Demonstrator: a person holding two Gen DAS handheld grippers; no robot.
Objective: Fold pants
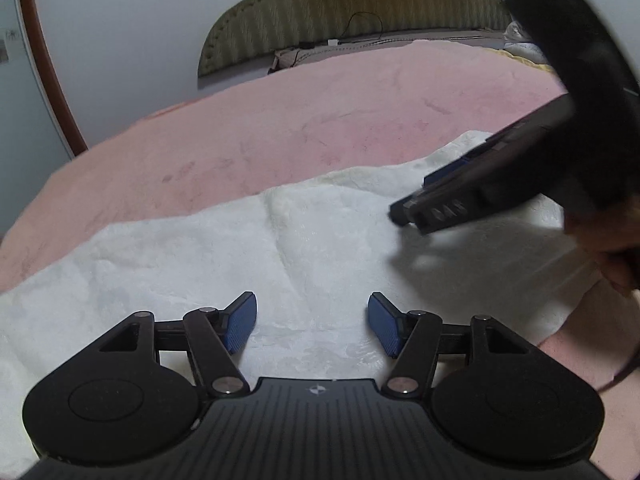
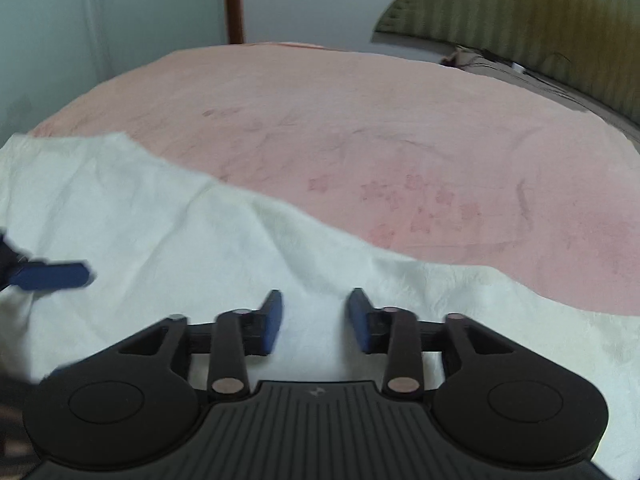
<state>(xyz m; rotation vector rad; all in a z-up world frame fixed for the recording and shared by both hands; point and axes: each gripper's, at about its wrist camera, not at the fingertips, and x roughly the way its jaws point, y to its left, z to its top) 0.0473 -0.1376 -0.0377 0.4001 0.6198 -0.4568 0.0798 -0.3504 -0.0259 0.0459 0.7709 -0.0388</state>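
Note:
White fluffy pants [image 1: 304, 248] lie spread on a pink bed cover [image 1: 280, 120]; they also show in the right wrist view [image 2: 168, 232]. My left gripper [image 1: 312, 320] is open and empty, low over the white fabric. My right gripper [image 2: 316, 316] is open and empty, also just above the fabric. In the left wrist view the right gripper [image 1: 440, 196] comes in from the right over the pants. In the right wrist view one blue fingertip [image 2: 52, 276] of the left gripper shows at the left edge.
The pink bed cover [image 2: 360, 140] stretches beyond the pants. An olive striped headboard [image 1: 360, 4] stands at the far end, with cables and small items [image 1: 312, 48] by it. A wooden post [image 2: 234, 0] and a wall lie beyond.

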